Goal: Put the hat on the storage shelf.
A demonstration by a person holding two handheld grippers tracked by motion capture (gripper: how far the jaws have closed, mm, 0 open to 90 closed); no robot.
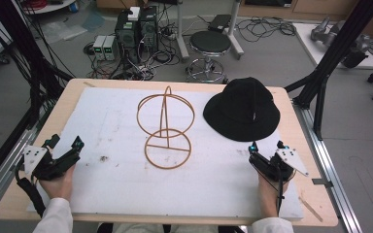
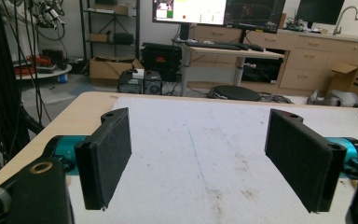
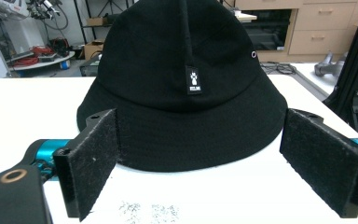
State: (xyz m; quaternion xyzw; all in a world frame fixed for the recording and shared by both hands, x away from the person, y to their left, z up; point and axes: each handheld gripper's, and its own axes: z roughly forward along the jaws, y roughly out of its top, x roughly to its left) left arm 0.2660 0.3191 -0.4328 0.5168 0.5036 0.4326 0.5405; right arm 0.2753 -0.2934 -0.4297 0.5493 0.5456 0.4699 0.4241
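While both grippers rest at the near edge of the table [image 1: 77,85], nothing has been picked up yet, so I judge this to be the very start of the work: the approach to the hat. A white mat [image 1: 111,121] covers most of the tabletop. On it, toward the far right, lies the black bucket hat [image 1: 243,109], brim down and crown up. Just to its left, apart from it, stands the wire hat stand [image 1: 166,128] (a round base ring, an upright and a hoop on top), bare.

The right gripper [image 1: 266,147] sits near the hat, directly in front of it; in the right gripper view its jaws stand wide apart, framing the brim of the hat [image 3: 182,93] without touching it. The left gripper [image 1: 77,144] rests well apart from both things at the left of the mat, its jaws likewise spread with only bare mat between them in the left gripper view.

Next, I would expect the right gripper to go forward and close on the brim. Soft fabric will sag, so a firm pinch on the near brim seems wise.
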